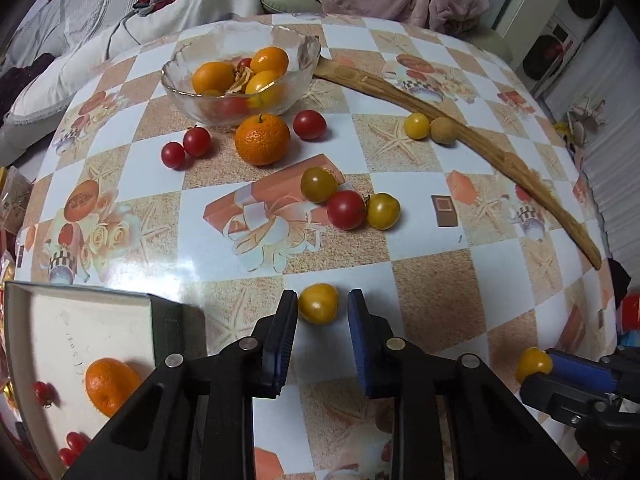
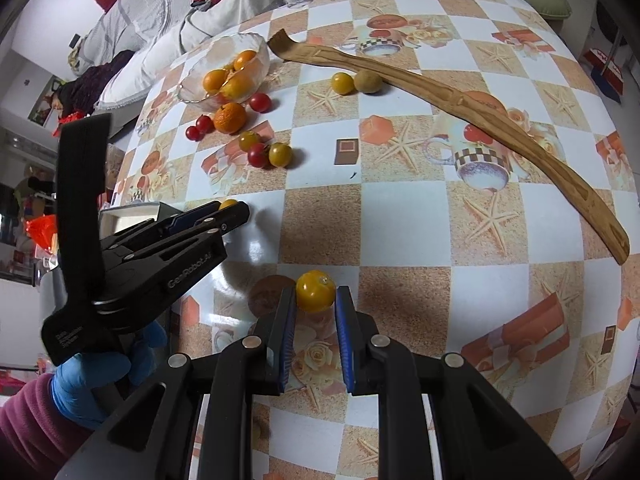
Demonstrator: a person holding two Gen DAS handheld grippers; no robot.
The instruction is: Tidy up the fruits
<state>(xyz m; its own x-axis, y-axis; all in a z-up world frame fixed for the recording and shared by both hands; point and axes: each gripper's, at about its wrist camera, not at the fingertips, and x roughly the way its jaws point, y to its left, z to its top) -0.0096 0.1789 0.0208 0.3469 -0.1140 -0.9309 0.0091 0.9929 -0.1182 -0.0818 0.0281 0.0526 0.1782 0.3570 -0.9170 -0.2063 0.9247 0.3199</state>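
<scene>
Fruit everywhere on the round table with the shiny checked peach-and-white cloth [image 1: 432, 276], and both tongs are pointing steeply down at it. The left gripper [image 1: 322, 300] has a small round yellow tomato [image 1: 318, 304] right at its tips. Its left blue pad sits against the skin, but a sliver of cloth shows before the right pad. So those jaws stand narrowly apart, not clamped. In the right wrist view, a hand in a blue glove [image 2: 92, 376] grips that tool's handle.

Over to the right gripper [image 2: 316, 296], and this 1 is pinched tight on a glossy yellow cherry tomato [image 2: 316, 291], with both pads pressing its sides.

At the near left edge sits a shallow white cardboard box [image 1: 60, 320], just beside the left gripper. It already holds an orange mandarin [image 1: 110, 386] and a few little red tomatoes.

Farther back stands a clear glass bowl [image 1: 176, 80] with orange fruit inside. A big loose mandarin [image 1: 262, 140] touches its front wall, with 3 red tomatoes close by. Mid-table, 2 yellow tomatoes and 1 red huddle together [image 1: 346, 209]. A long carved wooden stick [image 1: 480, 138] arcs across the far right, with 2 more small fruits resting against it.
</scene>
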